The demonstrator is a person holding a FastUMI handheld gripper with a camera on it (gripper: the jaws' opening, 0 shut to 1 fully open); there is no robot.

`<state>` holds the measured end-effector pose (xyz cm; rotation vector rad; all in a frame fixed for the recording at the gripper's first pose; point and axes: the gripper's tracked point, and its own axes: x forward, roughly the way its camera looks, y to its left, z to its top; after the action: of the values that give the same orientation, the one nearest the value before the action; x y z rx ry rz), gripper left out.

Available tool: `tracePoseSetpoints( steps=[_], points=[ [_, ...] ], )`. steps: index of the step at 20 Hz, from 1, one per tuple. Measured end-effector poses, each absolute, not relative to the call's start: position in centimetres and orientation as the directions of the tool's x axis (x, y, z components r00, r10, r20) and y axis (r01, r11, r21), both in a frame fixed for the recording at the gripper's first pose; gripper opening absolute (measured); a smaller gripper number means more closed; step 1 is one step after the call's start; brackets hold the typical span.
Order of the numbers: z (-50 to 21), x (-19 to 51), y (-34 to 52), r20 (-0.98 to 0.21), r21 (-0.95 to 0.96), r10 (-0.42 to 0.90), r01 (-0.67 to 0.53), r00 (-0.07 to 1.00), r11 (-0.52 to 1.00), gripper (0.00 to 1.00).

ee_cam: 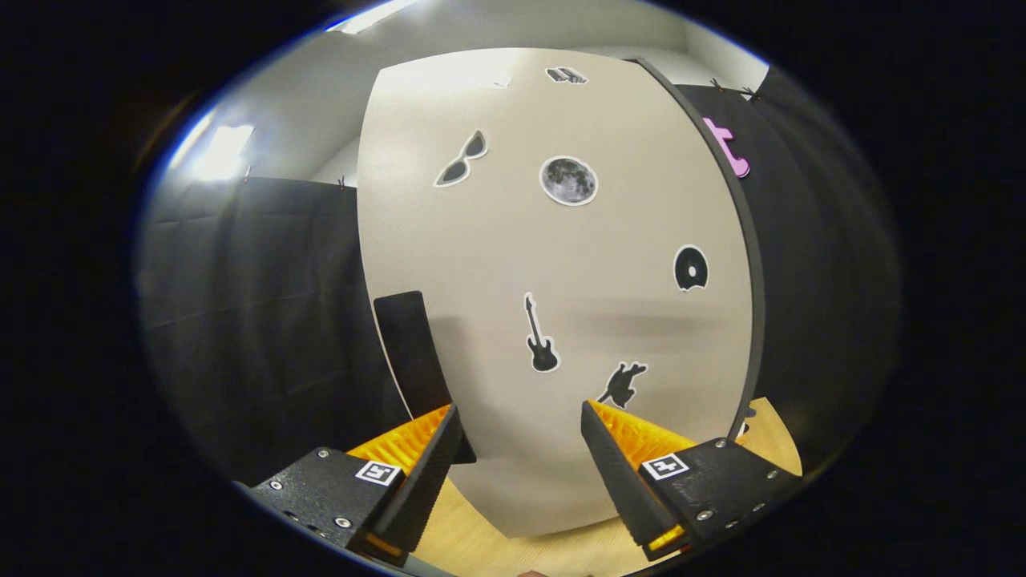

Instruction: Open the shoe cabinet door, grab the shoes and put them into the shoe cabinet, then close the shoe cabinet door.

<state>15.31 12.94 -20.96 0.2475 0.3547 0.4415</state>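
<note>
Tongs (519,425) gaping, empty; cabinet door (561,264) dead ahead, its upright black handle (413,353) just beyond the left finger.

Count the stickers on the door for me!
6: a striped one at the top, sunglasses, moon, disc near the right edge, guitar, and an animal shape just ahead of the open fingers. More may be hidden.
</note>
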Motion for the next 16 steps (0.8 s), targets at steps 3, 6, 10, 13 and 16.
tracePoseSetpoints(
  steps=[3, 6, 10, 13, 16],
  points=[
    [-20.4, 15.9, 14.7, -0.273, 0.251, 0.428, -0.366, 0.861, 0.896, 0.95],
    [-20.5, 16.3, 15.9, -0.285, 0.230, 0.408, -0.351, 0.867, 0.908, 0.94],
    [-19.5, 16.4, 15.3, -0.280, 0.256, 0.395, -0.328, 0.875, 0.909, 0.95],
    [-17.6, 16.2, 12.9, -0.273, 0.223, 0.332, -0.276, 0.903, 0.935, 0.95],
    [-15.4, 15.0, 10.3, -0.272, 0.153, 0.254, -0.218, 0.928, 0.964, 0.95]
  ],
)
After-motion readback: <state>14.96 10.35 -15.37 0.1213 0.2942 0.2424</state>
